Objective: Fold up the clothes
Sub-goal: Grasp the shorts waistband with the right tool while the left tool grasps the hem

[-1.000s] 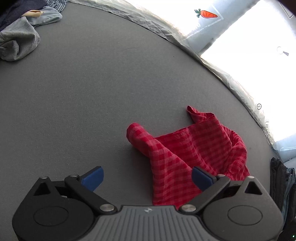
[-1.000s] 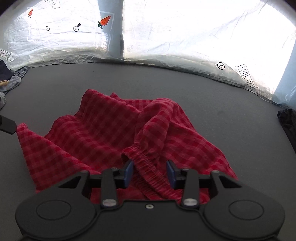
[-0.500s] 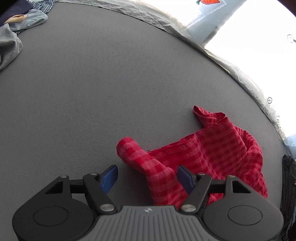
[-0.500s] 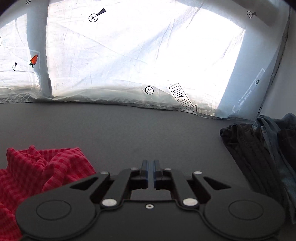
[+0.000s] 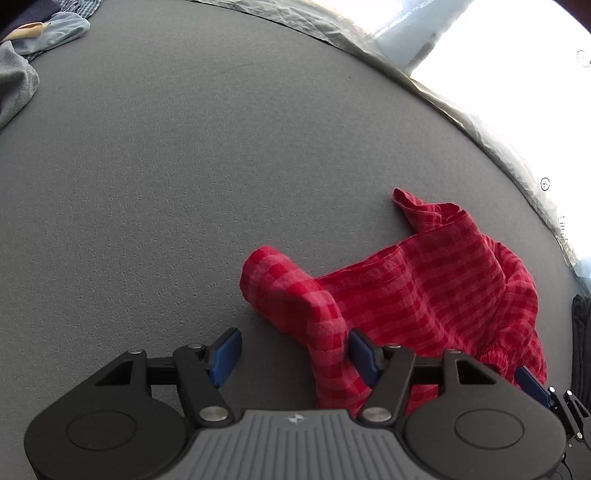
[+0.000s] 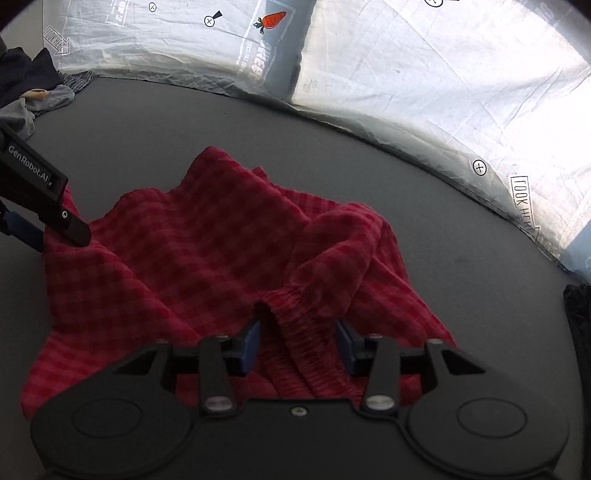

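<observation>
Backdrop: pale, wrinkled sheeting [image 6: 424, 85] hangs behind the far edge, backlit and glaring, printed with a carrot [image 6: 271, 19], small cross-in-circle marks and mirrored lettering.

Surface: a broad dark grey tabletop [image 5: 177, 177] with a fine matte grain, bare over most of its middle.

Task item: a red checked garment [image 5: 436, 280] lies rumpled toward the near right part of the tabletop, one end rolled into a raised hump, a pointed corner reaching toward the far edge. Its gathered elastic band [image 6: 295, 332] lies nearest the right tool.

Other clothes: grey and pale blue pieces [image 5: 33, 40] heaped at the far left corner; dark garments [image 6: 578, 317] at the right edge.

Left tool [image 5: 293, 354]: fingers spread wide; a fold of the red cloth lies against the inner face of its right blue pad [image 5: 364, 350], the other pad over bare tabletop.

Right tool [image 6: 297, 341]: fingers spread, straddling the elastic band, not pinching it.
</observation>
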The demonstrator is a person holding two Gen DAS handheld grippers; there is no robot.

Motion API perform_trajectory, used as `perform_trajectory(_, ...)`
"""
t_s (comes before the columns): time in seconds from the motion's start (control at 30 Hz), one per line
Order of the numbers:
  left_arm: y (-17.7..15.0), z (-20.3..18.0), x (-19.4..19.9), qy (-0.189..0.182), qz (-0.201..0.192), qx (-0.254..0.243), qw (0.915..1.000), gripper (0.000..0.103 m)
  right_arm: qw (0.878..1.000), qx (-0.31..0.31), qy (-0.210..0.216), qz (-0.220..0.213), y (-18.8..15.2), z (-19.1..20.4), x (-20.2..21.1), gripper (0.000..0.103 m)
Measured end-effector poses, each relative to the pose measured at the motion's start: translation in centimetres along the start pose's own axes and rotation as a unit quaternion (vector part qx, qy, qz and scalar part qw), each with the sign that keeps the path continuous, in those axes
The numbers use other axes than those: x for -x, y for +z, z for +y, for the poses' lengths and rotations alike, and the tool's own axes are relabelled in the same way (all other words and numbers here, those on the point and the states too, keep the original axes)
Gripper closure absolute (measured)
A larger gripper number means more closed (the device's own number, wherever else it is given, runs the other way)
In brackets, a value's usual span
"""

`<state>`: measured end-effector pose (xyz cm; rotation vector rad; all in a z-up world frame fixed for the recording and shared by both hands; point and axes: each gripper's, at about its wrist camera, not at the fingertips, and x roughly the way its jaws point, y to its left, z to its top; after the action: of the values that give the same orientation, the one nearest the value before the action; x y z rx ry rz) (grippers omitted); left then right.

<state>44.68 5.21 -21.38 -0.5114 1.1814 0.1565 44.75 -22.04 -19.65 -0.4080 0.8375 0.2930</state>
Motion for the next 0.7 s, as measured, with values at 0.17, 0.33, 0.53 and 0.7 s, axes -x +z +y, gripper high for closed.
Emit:
perform_trajectory(0.17,0.0,-0.4,-0.2,0.006,-0.003,-0.01,0.9999,0.039,0.999,-0.003,-0.036,0.005,-0.1,-2.8,-0.7,0.091)
perform_trajectory(0.33,-0.1,-0.6,-0.2,0.011,-0.006,-0.021,0.9997,0.039,0.99,-0.079,-0.102,-0.048,1.7,-9.8,0.9,0.099)
perform_trajectory(0.53,-0.3,-1.0,-0.2,0.017,-0.01,-0.032,0.9993,0.039,0.953,-0.194,-0.229,-0.044,1.1,-19.4,1.0,0.096)
perform_trajectory(0.7,-0.4,-1.1,-0.3,0.018,-0.013,-0.033,0.9992,0.039,0.937,-0.285,-0.2,-0.025,-2.3,-19.7,3.2,0.061)
